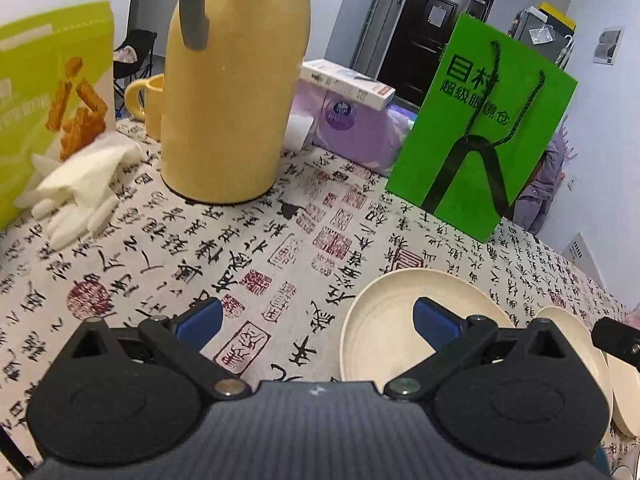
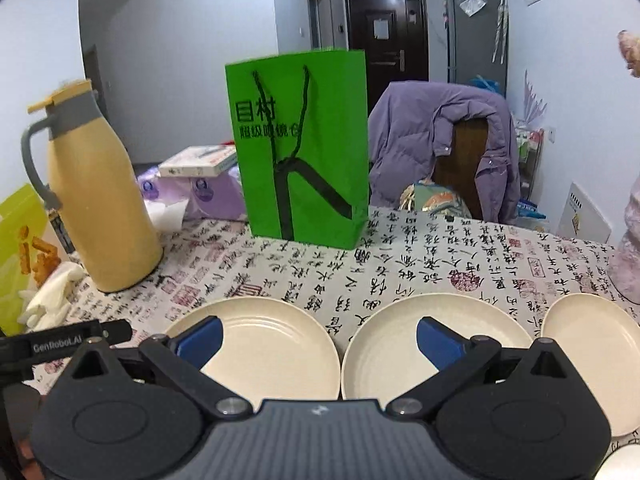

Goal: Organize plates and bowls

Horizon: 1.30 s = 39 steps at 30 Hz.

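On the calligraphy-print tabletop [image 2: 420, 268], three cream plates lie in a near row: left plate [image 2: 276, 348], middle plate [image 2: 400, 344] just beside it, right plate [image 2: 596, 344] further right. Both the right tongs [image 2: 318, 338] and the left tongs [image 1: 318, 320] hover spread apart, holding nothing. Farther back stand a green bag [image 2: 304, 152] and, to its left, a yellow jug [image 2: 104, 208].

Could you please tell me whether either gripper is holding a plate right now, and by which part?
Neither: the left gripper and right gripper are open, empty above the plates.
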Each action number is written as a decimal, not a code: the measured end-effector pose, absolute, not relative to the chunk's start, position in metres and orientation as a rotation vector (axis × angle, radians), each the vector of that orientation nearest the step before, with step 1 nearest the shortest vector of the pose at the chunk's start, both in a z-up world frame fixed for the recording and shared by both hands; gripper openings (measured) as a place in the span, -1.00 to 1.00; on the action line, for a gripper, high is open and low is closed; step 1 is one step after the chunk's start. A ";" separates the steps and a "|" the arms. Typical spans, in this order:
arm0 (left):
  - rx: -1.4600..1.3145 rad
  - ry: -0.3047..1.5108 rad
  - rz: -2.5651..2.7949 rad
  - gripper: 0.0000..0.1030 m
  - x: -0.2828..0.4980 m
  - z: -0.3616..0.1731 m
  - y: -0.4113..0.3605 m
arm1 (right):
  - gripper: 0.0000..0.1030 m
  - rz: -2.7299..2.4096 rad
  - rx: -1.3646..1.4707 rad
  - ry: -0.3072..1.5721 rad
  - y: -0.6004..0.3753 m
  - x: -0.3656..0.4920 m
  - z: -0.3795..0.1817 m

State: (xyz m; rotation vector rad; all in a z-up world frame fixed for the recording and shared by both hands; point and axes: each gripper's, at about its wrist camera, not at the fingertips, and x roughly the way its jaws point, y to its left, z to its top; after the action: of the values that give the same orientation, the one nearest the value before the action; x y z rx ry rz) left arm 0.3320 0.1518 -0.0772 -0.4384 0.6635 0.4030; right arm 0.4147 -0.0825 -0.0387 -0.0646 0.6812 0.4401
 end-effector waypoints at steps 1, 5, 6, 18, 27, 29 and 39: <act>-0.442 0.661 0.400 1.00 0.333 -0.081 0.153 | 1.00 0.448 -0.078 0.694 -0.079 0.419 -0.042; -0.429 0.664 0.393 1.00 0.337 -0.092 0.155 | 0.94 0.459 -0.158 0.735 -0.060 0.434 -0.052; -0.427 0.663 0.390 1.00 0.338 -0.094 0.155 | 0.85 0.463 -0.174 0.741 -0.055 0.437 -0.053; -0.411 0.697 0.310 0.55 0.345 -0.108 0.150 | 0.03 0.471 -0.317 0.830 -0.015 0.473 -0.081; -0.410 0.733 0.260 0.08 0.347 -0.113 0.146 | -0.38 0.467 -0.347 0.886 -0.006 0.491 -0.099; -0.433 0.755 0.244 -0.03 0.349 -0.116 0.148 | -0.43 0.453 -0.367 0.899 -0.004 0.493 -0.102; -0.486 0.808 0.199 -0.62 0.353 -0.125 0.150 | -0.54 0.453 -0.362 0.971 -0.013 0.498 -0.112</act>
State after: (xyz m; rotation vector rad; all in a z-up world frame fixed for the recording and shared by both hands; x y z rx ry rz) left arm 0.3535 0.1499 -0.1246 -0.4857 0.8082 0.1994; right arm 0.4983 -0.0131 -0.1116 -0.3620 0.9711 0.4526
